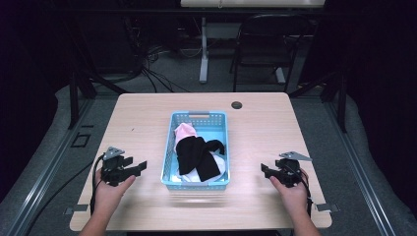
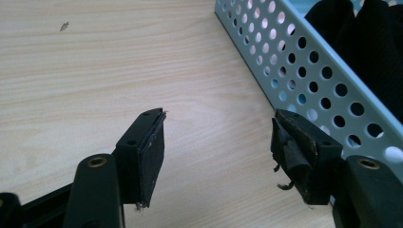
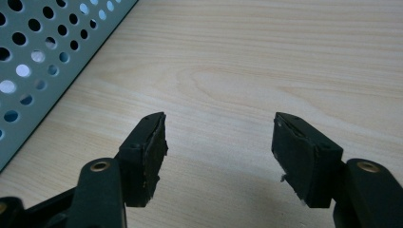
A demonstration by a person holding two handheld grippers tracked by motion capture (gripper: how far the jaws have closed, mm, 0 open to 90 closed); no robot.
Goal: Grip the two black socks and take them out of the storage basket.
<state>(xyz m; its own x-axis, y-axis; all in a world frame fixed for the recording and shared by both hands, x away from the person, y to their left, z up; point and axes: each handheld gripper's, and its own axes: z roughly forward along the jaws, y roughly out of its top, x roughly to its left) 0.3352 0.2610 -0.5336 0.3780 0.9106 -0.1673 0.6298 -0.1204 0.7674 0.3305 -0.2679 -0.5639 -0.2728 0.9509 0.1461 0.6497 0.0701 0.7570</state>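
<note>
Both the left gripper point(image 1: 141, 166) and the right gripper point(image 1: 264, 169) rest on the table point(image 1: 147, 118) with jaws apart and empty, flanking the blue basket point(image 1: 168, 162) of black and pink clothes point(image 1: 196, 155), seemingly poised to reach in.

High view: soft, low-detail; pale wooden tabletop point(image 1: 147, 123) evenly lit from above, surroundings near black toward 9 and 3 o'clock. Faint shadow under perforated light-blue plastic basket point(image 1: 169, 147) at 6 o'clock. Both gripper views: brighter, wood grain sharp; nearest black jaw arms slightly blurred; basket holes glow white at 9 o'clock.
</note>
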